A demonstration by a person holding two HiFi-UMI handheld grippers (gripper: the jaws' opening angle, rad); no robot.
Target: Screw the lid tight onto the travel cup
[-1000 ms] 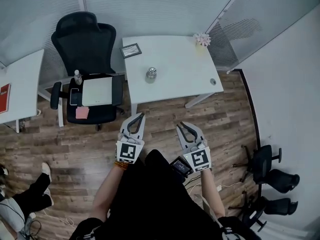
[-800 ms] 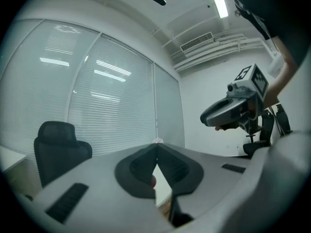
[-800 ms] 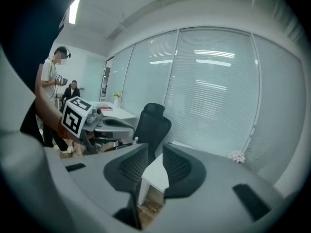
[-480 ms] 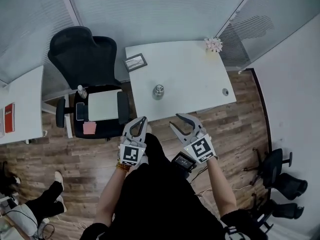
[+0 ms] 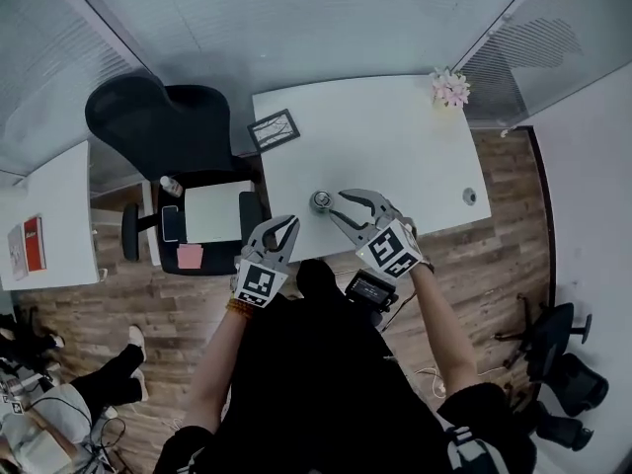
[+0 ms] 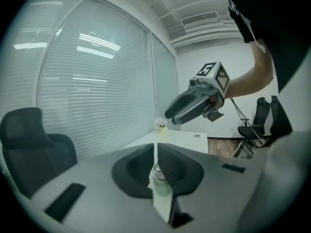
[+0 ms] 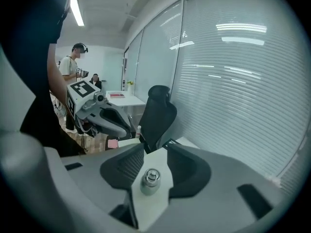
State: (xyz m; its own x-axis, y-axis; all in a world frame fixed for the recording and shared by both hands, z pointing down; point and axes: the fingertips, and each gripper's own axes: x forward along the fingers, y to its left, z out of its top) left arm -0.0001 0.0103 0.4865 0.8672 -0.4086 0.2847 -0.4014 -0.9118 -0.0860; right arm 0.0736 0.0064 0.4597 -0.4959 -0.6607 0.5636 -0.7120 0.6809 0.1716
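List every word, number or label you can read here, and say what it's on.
No text here is readable.
Red book: white print, too small to read.
Framed picture: contents too small to make out.
Left marker cube, right marker cube: black-and-white square patterns, no letters.
Cup: no print visible.

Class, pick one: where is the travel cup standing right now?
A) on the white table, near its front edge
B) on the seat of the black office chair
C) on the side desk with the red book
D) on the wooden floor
A: in the head view the travel cup stands upright on the white table, close to its near edge.
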